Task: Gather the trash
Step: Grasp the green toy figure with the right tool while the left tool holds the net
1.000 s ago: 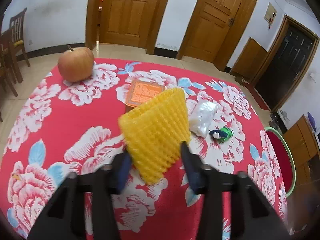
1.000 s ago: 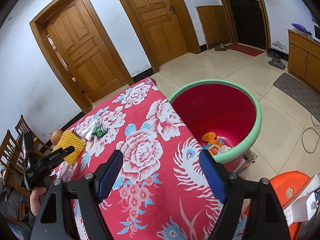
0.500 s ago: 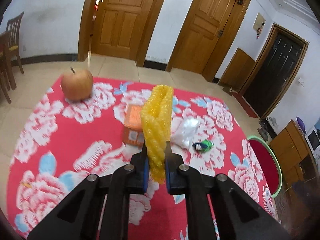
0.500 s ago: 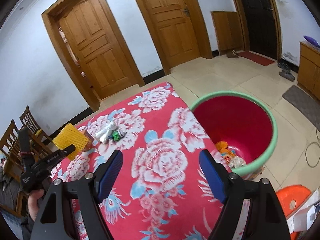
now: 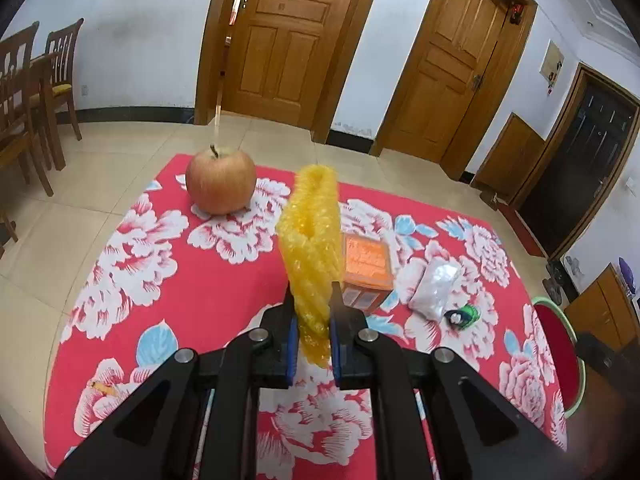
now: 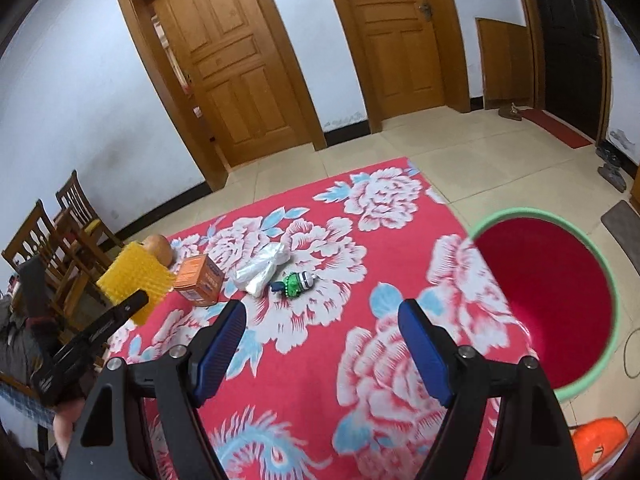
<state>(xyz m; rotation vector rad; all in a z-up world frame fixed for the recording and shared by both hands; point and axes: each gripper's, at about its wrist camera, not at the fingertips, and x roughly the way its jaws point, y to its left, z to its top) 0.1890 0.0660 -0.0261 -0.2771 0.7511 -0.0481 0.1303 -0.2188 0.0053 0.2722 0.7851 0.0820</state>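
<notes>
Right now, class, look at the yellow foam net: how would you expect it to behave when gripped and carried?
The yellow foam net looks soft: the left gripper has squashed it nearly flat between its fingers. It is probably very light, as it stands upright above them without drooping. Its knobbly mesh likely resists slipping.

Yellow foam net (image 5: pixel 311 248) (squeezed flat) stands upright above the tablecloth.

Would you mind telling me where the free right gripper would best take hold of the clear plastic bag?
Probably across its narrow middle, from above. The plastic bag lies flat and long on the tablecloth, clear of the box; the open right gripper can span it.
</notes>
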